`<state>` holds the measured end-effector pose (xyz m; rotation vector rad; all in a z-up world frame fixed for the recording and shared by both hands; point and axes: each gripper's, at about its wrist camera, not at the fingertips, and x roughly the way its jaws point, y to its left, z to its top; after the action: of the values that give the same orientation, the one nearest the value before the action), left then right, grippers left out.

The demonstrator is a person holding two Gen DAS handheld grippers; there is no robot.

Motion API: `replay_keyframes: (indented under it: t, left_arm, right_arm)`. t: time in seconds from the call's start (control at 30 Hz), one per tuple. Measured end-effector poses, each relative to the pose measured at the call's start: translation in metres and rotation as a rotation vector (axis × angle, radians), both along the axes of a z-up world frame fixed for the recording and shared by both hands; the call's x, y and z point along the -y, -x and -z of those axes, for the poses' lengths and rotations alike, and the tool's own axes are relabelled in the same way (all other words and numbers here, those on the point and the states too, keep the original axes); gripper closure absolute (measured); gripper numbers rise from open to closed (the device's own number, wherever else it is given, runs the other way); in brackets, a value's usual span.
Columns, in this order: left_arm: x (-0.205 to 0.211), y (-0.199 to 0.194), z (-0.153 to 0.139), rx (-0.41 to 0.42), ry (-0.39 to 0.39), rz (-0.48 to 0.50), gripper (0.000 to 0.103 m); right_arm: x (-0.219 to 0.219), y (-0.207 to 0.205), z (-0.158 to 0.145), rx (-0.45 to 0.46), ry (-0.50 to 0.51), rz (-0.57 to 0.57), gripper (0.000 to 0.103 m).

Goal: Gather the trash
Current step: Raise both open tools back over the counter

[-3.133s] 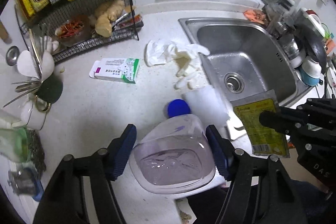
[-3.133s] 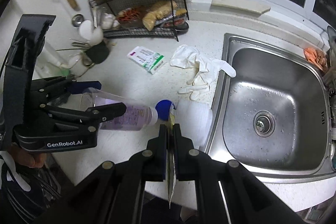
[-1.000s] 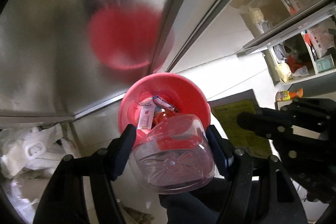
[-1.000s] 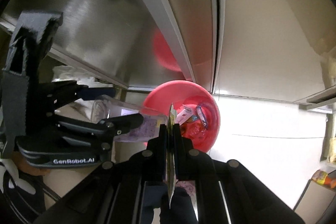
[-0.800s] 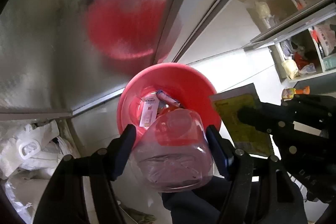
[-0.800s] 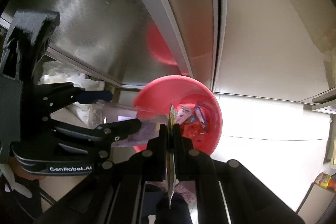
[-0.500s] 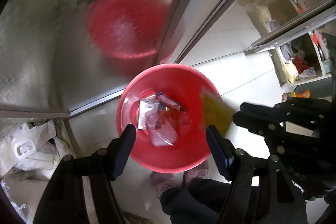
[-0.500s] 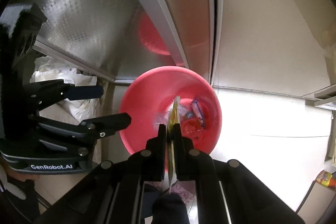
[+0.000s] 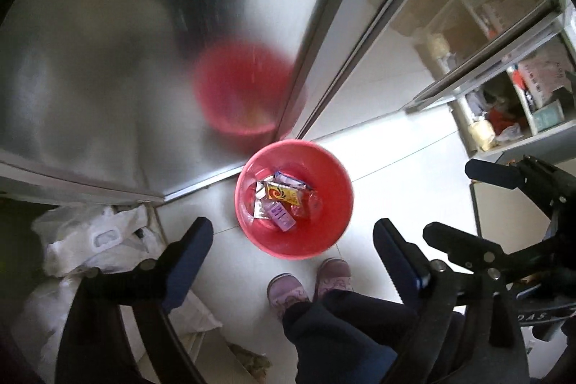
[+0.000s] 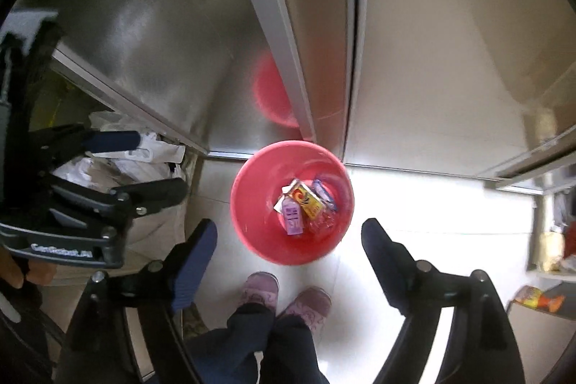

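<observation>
White floor [image 9: 388, 146], red bin [image 9: 324, 240], seemingly trash-filled

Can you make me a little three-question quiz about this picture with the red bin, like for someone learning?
1. True or false: the left gripper is holding a bottle.
2. Pick one. The yellow sachet with the swirl print lies: A) on the white tiled floor, B) inside the round red plastic bin, C) between the fingers of the right gripper.
3. Fill in: the two purple slippers stand right beside the red ____.

Key
1. False. Its jaws have just been opening and nothing is between them.
2. B. The right gripper's jaws have also just been opening and are empty.
3. bin
</observation>
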<state>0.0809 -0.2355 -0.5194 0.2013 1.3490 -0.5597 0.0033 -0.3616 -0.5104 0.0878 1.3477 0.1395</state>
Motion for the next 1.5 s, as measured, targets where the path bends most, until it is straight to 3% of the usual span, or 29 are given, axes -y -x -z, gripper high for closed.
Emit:
replay_keyframes:
  t: [0.2,0.37,0.47,0.73,0.97,1.23,1.5]
  left_arm:
    - [-0.020,0.008,-0.094,-0.007,0.040,-0.015,0.008]
    - [-0.028,0.013,-0.184,0.005,0.035,-0.035,0.002]
    - [-0.029,0.013,-0.230,0.029,0.027,-0.056,0.001]
    - [-0.040,0.009,-0.330,0.154,0.019,-0.101,0.001]
    - [-0.060,-0.001,-0.363,0.210,0.008,-0.189,0.001]
    - [-0.081,-0.025,-0.370,0.216,-0.029,-0.248,0.001]
    - [-0.117,-0.081,-0.372,0.215,-0.032,-0.283,0.001]
  right_arm:
    - [0.000,0.008,-0.101,0.033,0.045,0.031,0.021]
    - [-0.010,0.011,-0.201,0.094,0.086,0.032,0.004]
    - [-0.009,0.009,-0.250,0.123,0.084,0.036,0.001]
    - [-0.010,0.001,-0.336,0.206,0.094,0.014,0.001]
    - [-0.018,-0.008,-0.380,0.328,0.154,0.003,0.001]
    - [-0.038,-0.042,-0.385,0.312,0.154,-0.047,0.001]
    - [-0.068,-0.097,-0.384,0.274,0.165,-0.093,0.001]
